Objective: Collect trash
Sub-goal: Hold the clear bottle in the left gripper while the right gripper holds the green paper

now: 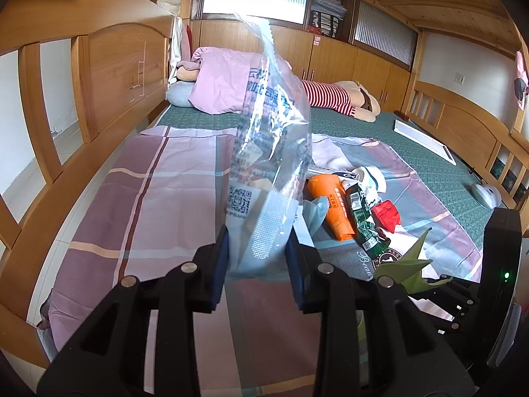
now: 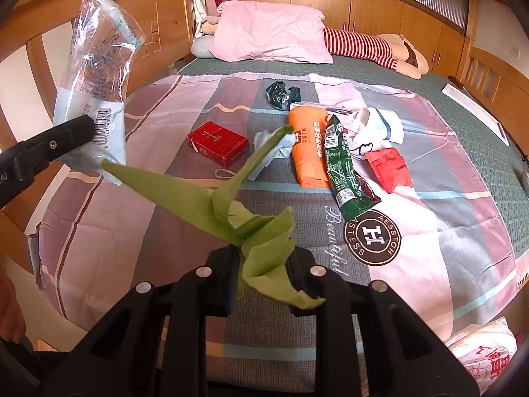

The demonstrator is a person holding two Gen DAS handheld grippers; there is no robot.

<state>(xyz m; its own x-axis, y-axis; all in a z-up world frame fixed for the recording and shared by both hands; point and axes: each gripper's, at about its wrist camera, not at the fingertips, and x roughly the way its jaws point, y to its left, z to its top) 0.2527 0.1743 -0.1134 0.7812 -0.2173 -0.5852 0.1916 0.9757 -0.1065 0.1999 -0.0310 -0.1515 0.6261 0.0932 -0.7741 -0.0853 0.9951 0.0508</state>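
My left gripper [image 1: 258, 251] is shut on a clear plastic wrapper [image 1: 267, 152] with printed text and holds it upright above the bed; it also shows in the right wrist view [image 2: 96, 66]. My right gripper [image 2: 264, 258] is shut on a crumpled green paper [image 2: 231, 205], held above the bedsheet; the paper also shows in the left wrist view [image 1: 413, 261]. On the sheet lie an orange packet [image 2: 307, 142], a green wrapper [image 2: 344, 172], a red box [image 2: 218, 144], a red wrapper [image 2: 390, 168], a blue face mask [image 2: 271, 152], a crumpled dark green foil [image 2: 281, 94] and white paper [image 2: 373, 129].
A patchwork bedsheet [image 2: 446, 231] covers a bed with a green mat [image 2: 479, 132]. A pink pillow [image 2: 271, 33] and striped plush toy [image 2: 373, 46] lie at the far end. Wooden bed rails [image 1: 49, 132] run on both sides. A white printed bag [image 2: 486, 354] sits at bottom right.
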